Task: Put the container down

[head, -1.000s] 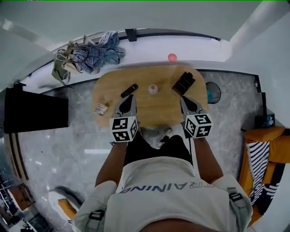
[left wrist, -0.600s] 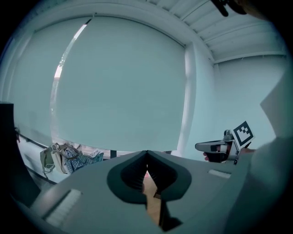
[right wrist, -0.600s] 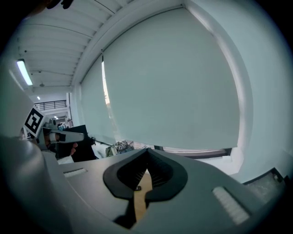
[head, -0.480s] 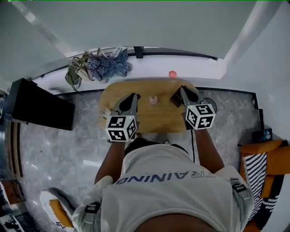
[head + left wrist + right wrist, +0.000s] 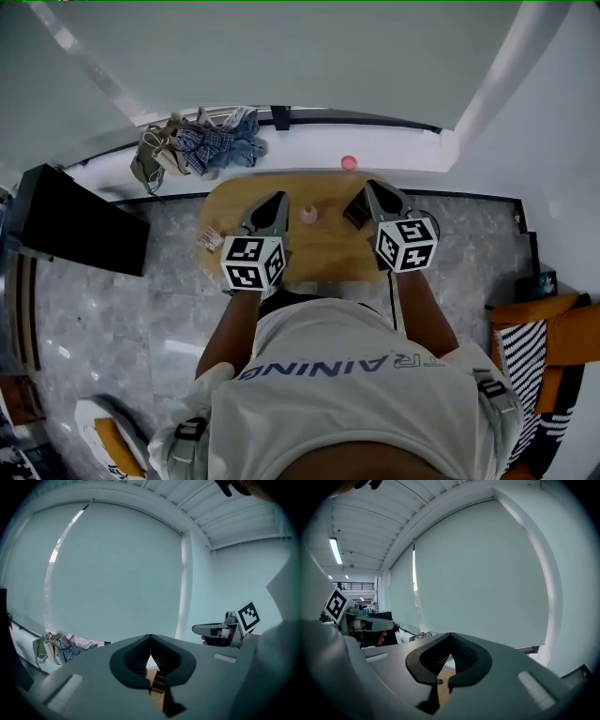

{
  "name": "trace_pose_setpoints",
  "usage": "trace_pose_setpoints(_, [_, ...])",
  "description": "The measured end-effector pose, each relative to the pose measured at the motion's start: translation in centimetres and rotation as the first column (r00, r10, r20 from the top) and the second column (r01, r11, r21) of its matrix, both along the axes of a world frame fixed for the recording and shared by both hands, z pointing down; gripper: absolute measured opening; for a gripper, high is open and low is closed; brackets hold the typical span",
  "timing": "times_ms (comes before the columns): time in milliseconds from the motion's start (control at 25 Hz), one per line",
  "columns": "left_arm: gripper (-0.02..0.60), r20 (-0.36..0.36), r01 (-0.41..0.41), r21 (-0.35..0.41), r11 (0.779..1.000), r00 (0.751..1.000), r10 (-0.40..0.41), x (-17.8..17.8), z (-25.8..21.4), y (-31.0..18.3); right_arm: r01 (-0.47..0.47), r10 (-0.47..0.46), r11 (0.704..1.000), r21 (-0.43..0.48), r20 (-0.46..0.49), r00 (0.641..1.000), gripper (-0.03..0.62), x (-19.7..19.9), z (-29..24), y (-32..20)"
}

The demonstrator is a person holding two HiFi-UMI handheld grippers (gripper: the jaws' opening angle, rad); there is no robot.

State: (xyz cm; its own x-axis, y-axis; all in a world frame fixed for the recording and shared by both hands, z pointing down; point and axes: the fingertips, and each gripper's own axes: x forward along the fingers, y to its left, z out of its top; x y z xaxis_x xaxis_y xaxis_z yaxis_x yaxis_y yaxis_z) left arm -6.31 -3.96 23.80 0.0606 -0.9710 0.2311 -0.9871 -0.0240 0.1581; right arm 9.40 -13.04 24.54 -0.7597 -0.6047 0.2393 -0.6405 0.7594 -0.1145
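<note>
You are standing at a rounded wooden table [image 5: 323, 248], seen from above, and you are holding both grippers raised over its near half. Your left gripper [image 5: 275, 201] is pointing away from you with its jaws pressed together and nothing between them. Its own view is showing the two dark pads meeting at the tip, with only a sliver of table below. Your right gripper [image 5: 375, 188] is matching it, with its jaws closed tip to tip and empty. Both are aiming at a pale window blind [image 5: 117, 573] rather than down at the table, which suggests you are not reaching for anything.

The small pinkish container [image 5: 308, 214] is standing upright on the table, between the two grippers and touching neither. Judging from that, the putting-down looks done.

A dark boxy object [image 5: 355, 208] is sitting on the table just beside the right gripper's tip and is partly hidden by it. It is the nearest thing you could knock. A small packet [image 5: 208, 239] is lying at the table's left edge, near the left gripper. Beyond the table, a pink ball [image 5: 349, 162] is resting on a white ledge [image 5: 403, 155], and a heap of clothes [image 5: 202, 141] is lying further left. A black cabinet [image 5: 75, 220] is standing at the left and an orange seat [image 5: 553, 319] at the right, both well apart from the table.
</note>
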Motion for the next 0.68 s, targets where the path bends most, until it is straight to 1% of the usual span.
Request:
trace_pose_setpoints(120, [0.002,0.003,-0.006,0.0,1.0,1.0,0.006,0.4,0.1,0.0,0.003,-0.003,1.0,0.003,-0.003,1.0,0.015,0.1,0.0,0.1])
trace_pose_setpoints(280, [0.002,0.025,-0.019,-0.004,1.0,1.0,0.019,0.8,0.3,-0.1,0.006,-0.006,1.0,0.003,-0.003,1.0,0.015,0.0,0.3,0.3])
trace_pose_setpoints(440, [0.002,0.024,-0.031,-0.006,0.999,0.999,0.031,1.2,0.3,-0.4,0.004,-0.004,1.0,0.001,0.002,1.0,0.015,0.1,0.3,0.3])
trace_pose_setpoints(680, [0.001,0.03,-0.029,-0.018,0.999,0.999,0.029,0.1,1.0,-0.2,0.015,-0.015,1.0,0.016,0.007,1.0,0.015,-0.6,0.4,0.8])
